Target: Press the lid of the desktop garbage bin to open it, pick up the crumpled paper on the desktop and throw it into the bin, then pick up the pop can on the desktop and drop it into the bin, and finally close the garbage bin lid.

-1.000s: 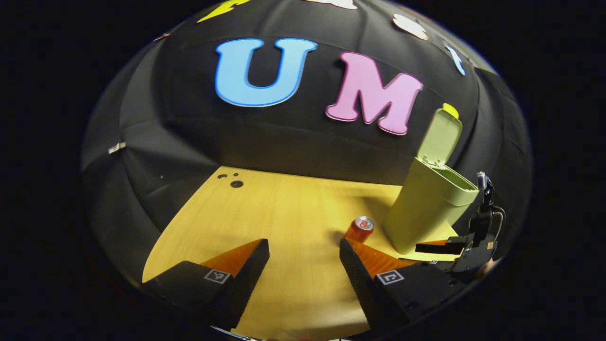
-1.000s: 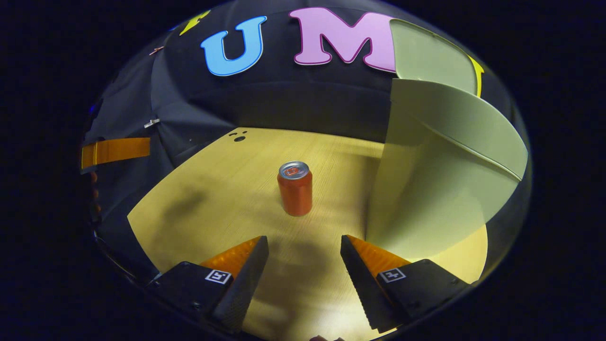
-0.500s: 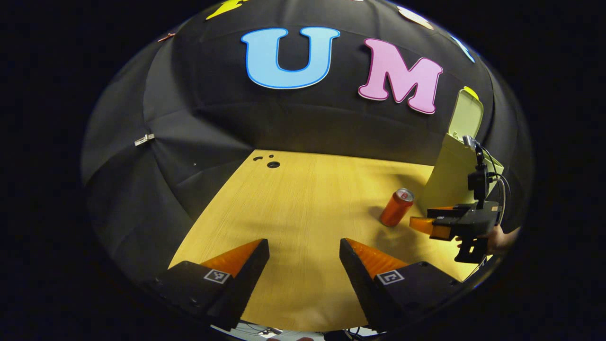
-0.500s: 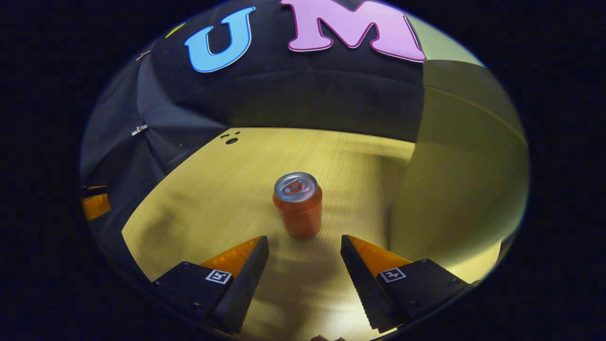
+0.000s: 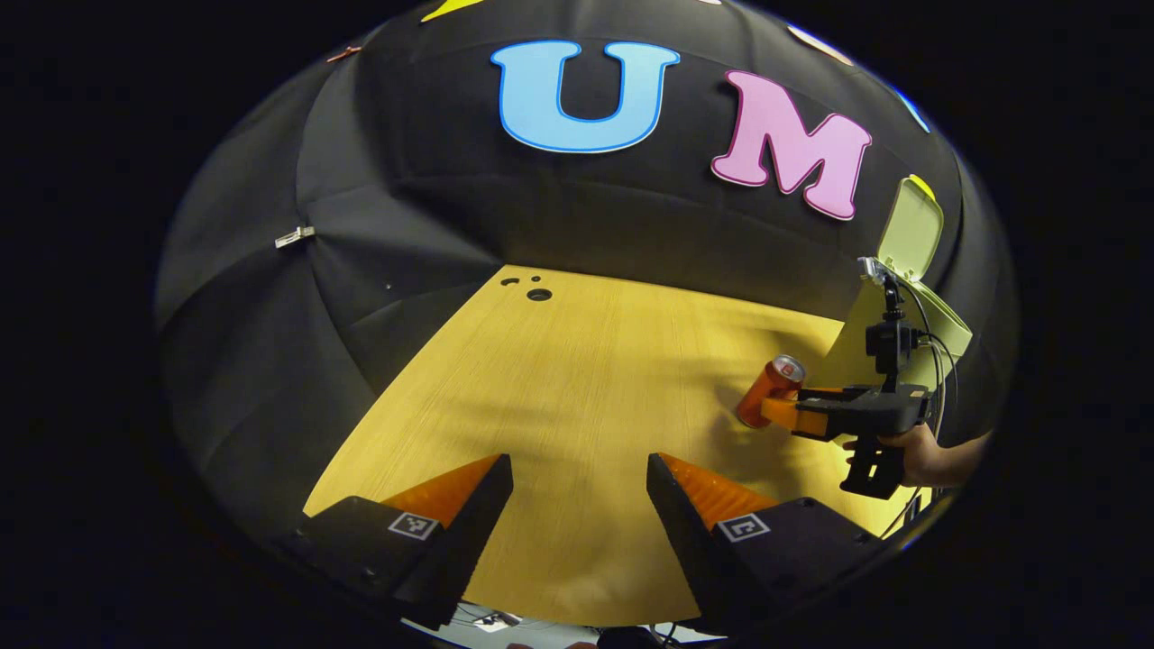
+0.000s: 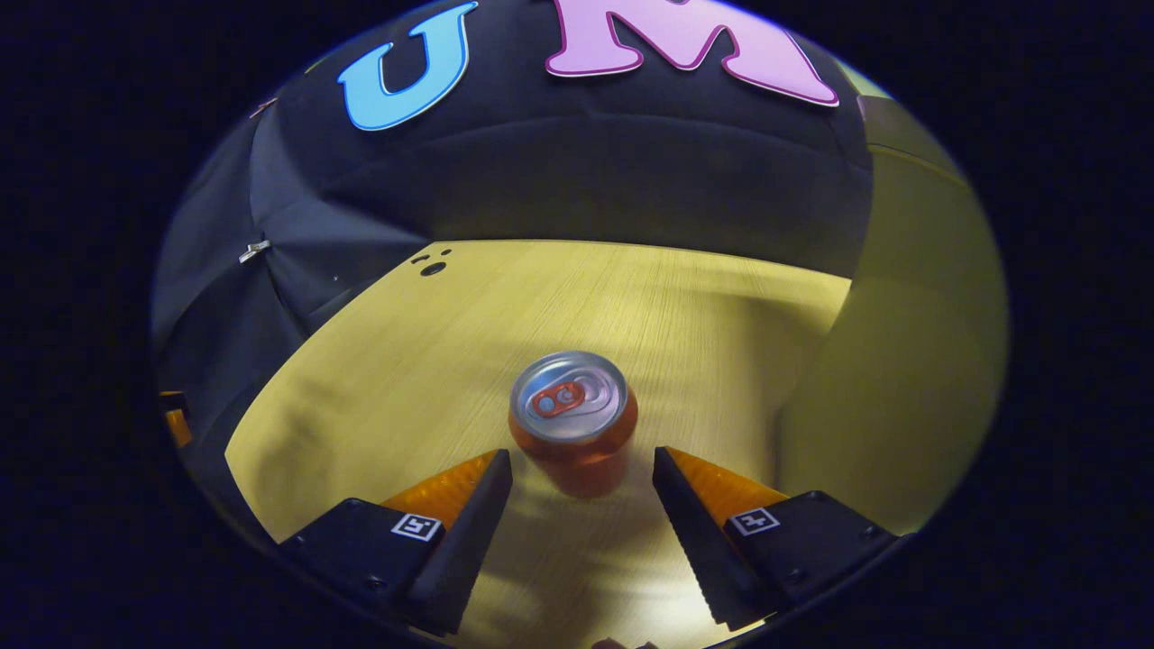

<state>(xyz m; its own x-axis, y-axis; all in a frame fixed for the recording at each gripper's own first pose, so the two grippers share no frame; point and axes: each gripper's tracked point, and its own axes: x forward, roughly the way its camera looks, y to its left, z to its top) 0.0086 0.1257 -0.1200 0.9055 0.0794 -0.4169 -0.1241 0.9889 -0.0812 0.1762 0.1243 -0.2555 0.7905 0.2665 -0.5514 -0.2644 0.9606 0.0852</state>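
An orange pop can stands upright on the wooden desktop, right between the tips of my right gripper, which is open and apart from the can on both sides. The pale green bin rises close on the right. In the left gripper view the can stands beside the bin, whose lid is up. There the right gripper reaches around the can, held by a hand. My left gripper hangs open over bare desktop, well left of the can.
Small round holes mark the far left corner of the desktop. Black cloth walls close in behind and at the left. The near desk edge lies just under my left gripper.
My right gripper moved forward and down until the can stands between its open fingers. My left gripper drew back and left, away from the can and bin.
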